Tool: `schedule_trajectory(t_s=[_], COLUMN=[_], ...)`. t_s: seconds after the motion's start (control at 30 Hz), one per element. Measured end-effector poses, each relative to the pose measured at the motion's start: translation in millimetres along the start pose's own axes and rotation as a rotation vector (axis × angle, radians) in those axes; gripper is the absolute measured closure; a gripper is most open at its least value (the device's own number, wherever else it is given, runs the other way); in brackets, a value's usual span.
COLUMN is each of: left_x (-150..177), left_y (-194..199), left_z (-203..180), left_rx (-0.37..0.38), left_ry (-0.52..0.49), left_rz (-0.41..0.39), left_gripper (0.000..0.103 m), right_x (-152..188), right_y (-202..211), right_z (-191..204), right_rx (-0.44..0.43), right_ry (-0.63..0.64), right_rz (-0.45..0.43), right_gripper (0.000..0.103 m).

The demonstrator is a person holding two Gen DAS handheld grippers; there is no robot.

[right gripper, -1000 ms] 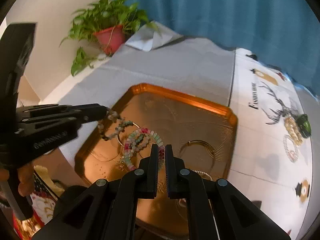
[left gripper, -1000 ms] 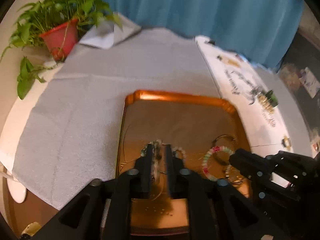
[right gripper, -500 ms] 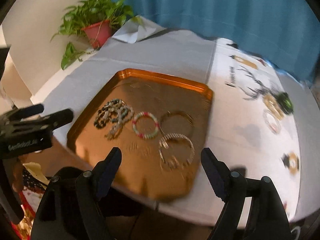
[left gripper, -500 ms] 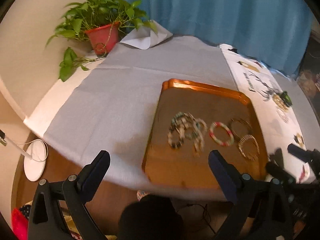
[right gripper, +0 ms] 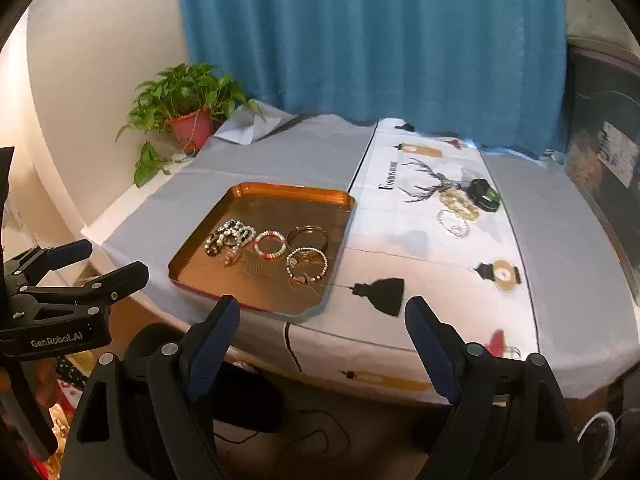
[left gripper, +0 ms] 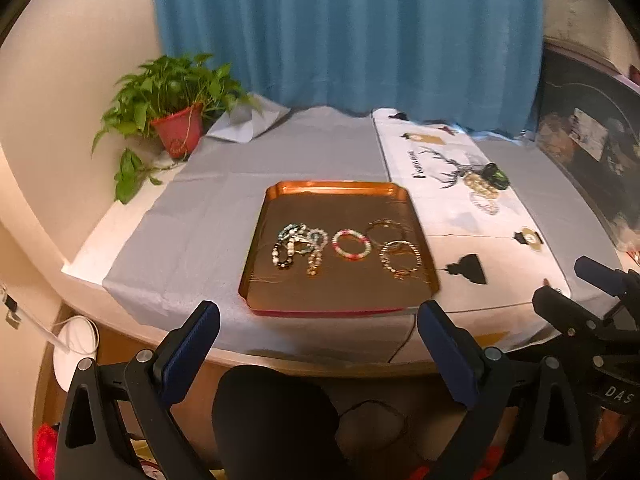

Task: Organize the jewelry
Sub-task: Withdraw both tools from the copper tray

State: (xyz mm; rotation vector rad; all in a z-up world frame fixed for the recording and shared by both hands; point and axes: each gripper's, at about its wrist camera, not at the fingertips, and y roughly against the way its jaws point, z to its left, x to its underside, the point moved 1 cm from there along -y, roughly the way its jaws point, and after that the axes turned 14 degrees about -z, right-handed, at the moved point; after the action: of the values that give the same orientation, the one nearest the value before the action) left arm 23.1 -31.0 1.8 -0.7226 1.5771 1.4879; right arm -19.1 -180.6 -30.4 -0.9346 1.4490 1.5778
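Lying flat in the copper tray, beaded bracelets

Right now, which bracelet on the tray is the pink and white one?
The single beaded ring in the middle of the copper tray, between the dark tangled pile and two thin gold-toned bracelets.

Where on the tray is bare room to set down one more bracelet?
The far half of the tray, between its back rim and the row of bracelets, is bare. The near strip is also free. The middle row is crowded, especially the beaded pile at left.
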Motion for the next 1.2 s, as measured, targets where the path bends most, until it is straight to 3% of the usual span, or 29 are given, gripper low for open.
schedule_trajectory(t_s=[0.27,0.53,0.9,1.2], left_x=[2.8,1.7,3.2,-11.9], left_y=[31.1,38.4,26.0,-8.0], left_z=[-21.6,-37.8,-53.3,-72.0], left_rx=[-0.002,0.002,0.012,0.051], left_ry=[-0.041,-0.075,-0.109,-0.112], left_rz=[-0.035,-0.045,-0.019,0.013], left_gripper=[0.002,0.002,0.002,0.002], right_x=[11.4,17.2,22.1,21.9], right_y=[39.4,50.0,44.0,31.1], right_z=[-6.8,-21.4,-44.4,-84.8], right_rx=[-0.003,0.007,0.034,0.095], right_ry=[-0.007,-0.033,-0.072,-0.115], right_rz=[-0.043,-0.049,-0.034,-0.023], right_gripper=[0.018,0.018,0.018,0.018])
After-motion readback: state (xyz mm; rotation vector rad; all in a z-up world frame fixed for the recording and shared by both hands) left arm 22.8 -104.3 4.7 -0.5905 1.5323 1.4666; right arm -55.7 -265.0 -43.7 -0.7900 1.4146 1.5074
